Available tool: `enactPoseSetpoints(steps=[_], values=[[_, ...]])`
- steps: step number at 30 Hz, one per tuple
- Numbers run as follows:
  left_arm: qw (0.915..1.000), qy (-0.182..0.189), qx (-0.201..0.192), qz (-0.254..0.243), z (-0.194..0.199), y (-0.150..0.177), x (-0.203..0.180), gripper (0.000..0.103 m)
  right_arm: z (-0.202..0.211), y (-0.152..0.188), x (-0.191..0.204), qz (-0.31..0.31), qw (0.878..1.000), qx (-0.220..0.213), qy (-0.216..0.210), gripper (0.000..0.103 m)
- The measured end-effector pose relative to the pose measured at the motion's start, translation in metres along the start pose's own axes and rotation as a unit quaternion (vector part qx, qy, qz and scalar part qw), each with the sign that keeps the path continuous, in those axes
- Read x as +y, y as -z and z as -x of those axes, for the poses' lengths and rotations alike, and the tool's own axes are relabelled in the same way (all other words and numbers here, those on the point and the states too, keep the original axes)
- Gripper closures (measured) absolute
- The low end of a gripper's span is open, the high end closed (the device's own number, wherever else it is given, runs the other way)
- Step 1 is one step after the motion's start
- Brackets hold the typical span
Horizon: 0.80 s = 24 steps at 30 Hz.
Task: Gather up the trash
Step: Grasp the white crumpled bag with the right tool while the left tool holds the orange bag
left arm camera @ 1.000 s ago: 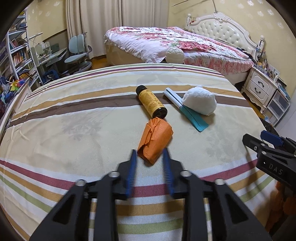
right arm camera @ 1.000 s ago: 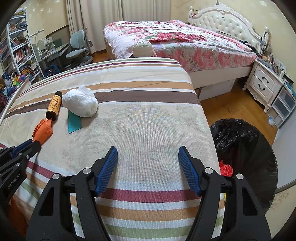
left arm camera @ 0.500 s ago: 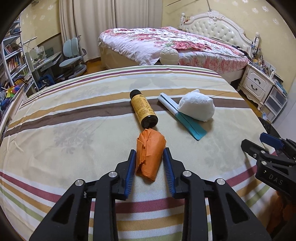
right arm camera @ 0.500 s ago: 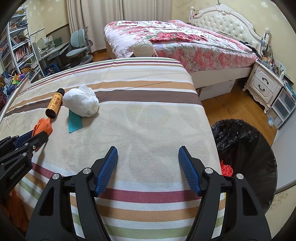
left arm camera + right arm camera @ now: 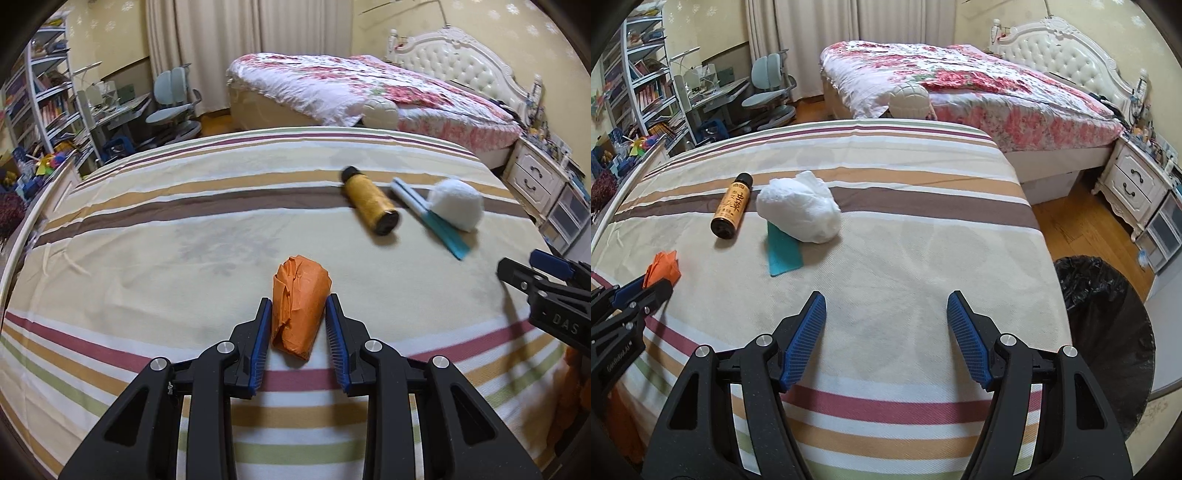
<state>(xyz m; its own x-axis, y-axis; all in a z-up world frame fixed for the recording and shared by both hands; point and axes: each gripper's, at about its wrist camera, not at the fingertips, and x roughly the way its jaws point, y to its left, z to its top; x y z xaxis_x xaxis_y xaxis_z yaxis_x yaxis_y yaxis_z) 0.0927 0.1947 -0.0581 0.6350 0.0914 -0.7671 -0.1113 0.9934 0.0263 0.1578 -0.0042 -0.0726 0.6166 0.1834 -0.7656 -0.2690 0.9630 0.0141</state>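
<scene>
Pickup step: left gripper [image 5: 298, 328] had narrowed around orange wad [image 5: 299, 306], lower centre, grip unconfirmed. Right gripper [image 5: 886, 341] gaped empty. Next: squeeze, carry to bin [image 5: 1108, 317], right edge.

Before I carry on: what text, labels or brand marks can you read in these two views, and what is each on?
"DAS": on the right gripper body, its only readable letters.
Left gripper body: white lettering, too distorted to read.
Brown bottle: dark characters on its yellow label, not legible.
Nothing else carries readable text.
</scene>
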Motion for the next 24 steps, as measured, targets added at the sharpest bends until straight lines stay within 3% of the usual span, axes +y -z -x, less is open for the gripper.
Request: enactPoseSetpoints(steps=[11, 22, 24], values=[[0.9986, -0.040, 0.000, 0.035, -0.015, -0.016, 0.043, 0.072, -0.011, -0.020, 0.030, 0.017, 1.000, -0.014, -0.006, 0.036], [0.9984, -0.032, 0.003, 0.046, -0.018, -0.016, 0.050, 0.072, -0.027, -0.037, 0.041, 0.010, 1.000, -0.008, -0.016, 0.036], [0.9984, -0.030, 0.003, 0.047, -0.018, -0.016, 0.051, 0.072, -0.027, -0.037, 0.044, 0.012, 1.000, -0.009, -0.016, 0.043]])
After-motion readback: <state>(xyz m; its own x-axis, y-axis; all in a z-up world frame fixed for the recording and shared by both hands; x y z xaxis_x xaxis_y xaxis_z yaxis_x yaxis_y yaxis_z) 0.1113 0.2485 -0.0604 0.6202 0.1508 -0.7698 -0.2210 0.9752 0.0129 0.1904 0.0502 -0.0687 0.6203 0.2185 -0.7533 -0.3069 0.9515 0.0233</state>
